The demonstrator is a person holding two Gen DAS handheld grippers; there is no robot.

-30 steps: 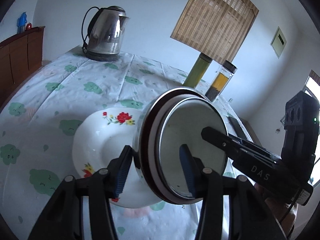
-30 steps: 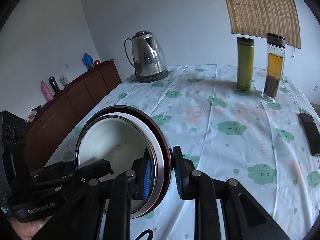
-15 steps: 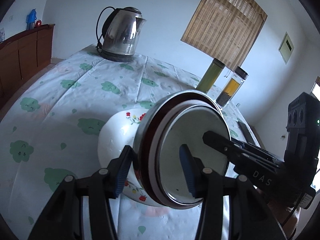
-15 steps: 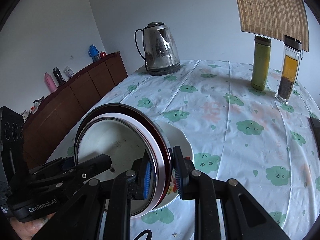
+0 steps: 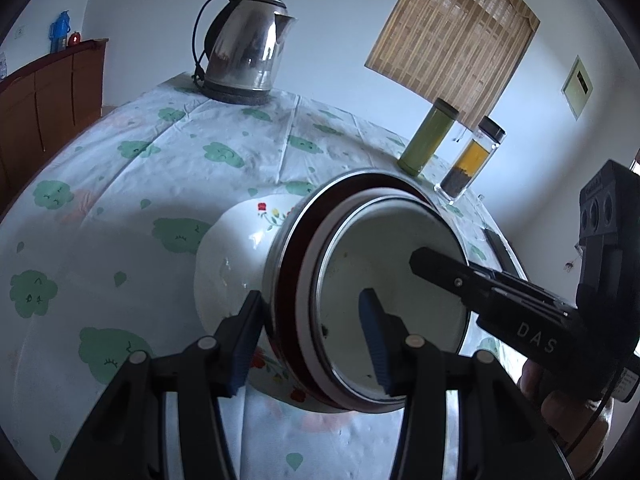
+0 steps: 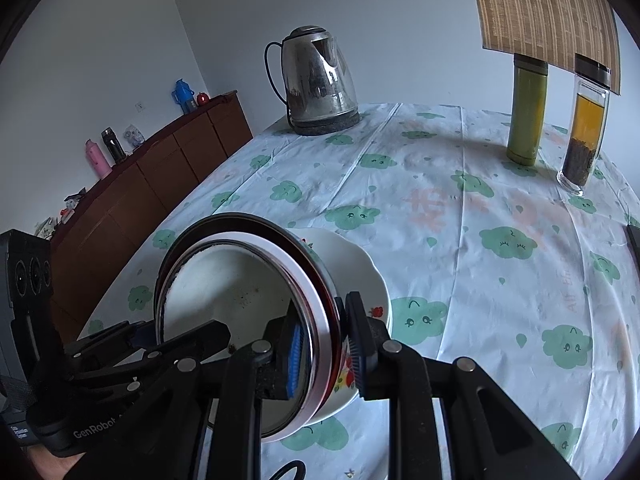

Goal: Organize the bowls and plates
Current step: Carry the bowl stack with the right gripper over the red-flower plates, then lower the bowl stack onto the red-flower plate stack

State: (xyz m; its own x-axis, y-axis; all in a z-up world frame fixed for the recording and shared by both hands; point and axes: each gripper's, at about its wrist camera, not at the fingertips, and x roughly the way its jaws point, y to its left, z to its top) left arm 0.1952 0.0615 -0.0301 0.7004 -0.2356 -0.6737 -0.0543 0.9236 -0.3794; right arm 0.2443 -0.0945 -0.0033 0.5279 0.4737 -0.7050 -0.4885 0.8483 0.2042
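Gripping red-rimmed enamel bowl (image 5: 384,304) from both sides, tilted on edge: left gripper (image 5: 308,336) clamping near rim, one pad inside, one outside; right gripper (image 6: 324,344) pinching opposite rim, jaws nearly closed on thin wall. Hovering just over white floral plate (image 5: 232,264) lying directly behind the fingers on cloud-print tablecloth (image 6: 460,216). Standing far ahead: kettle (image 6: 316,80), green bottle (image 6: 526,112), tea bottle (image 6: 584,128).

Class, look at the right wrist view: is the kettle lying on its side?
No, the kettle stands upright on its dark base at the table's far edge, handle to the left and lid on top.
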